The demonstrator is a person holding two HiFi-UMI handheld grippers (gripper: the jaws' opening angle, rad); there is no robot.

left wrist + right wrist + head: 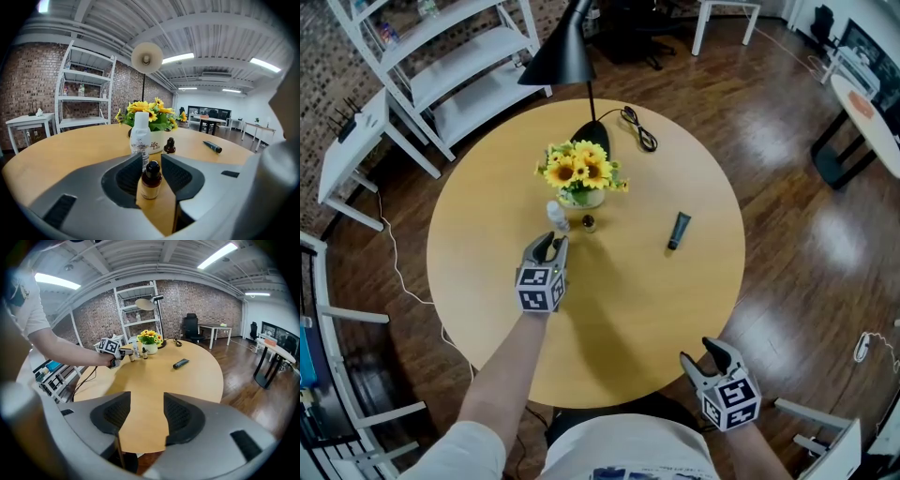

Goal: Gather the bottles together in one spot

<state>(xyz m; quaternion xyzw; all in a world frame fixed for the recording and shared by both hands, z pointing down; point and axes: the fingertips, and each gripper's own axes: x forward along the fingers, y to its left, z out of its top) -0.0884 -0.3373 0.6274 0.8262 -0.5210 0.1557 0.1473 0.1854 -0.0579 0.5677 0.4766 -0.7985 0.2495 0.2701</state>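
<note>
A small brown dropper bottle point(151, 180) stands upright on the round wooden table point(628, 300) between the pads of my left gripper point(151, 168), which are open with only slim gaps beside it. Just beyond it a white bottle point(140, 136) and a second brown dropper bottle point(169, 146) stand in front of the flower vase. From the head view, the left gripper point(551, 246) sits just short of the white bottle point(554, 216) and the brown bottle point(588, 223). A dark tube point(679, 231) lies alone to the right. My right gripper point(703, 361) is open and empty over the near table edge.
A vase of sunflowers point(581, 178) stands mid-table, and behind it a black desk lamp point(562, 56) with its cord point(639, 131). White shelving point(441, 56) and a small white side table point(352, 150) stand off to the left on the wood floor.
</note>
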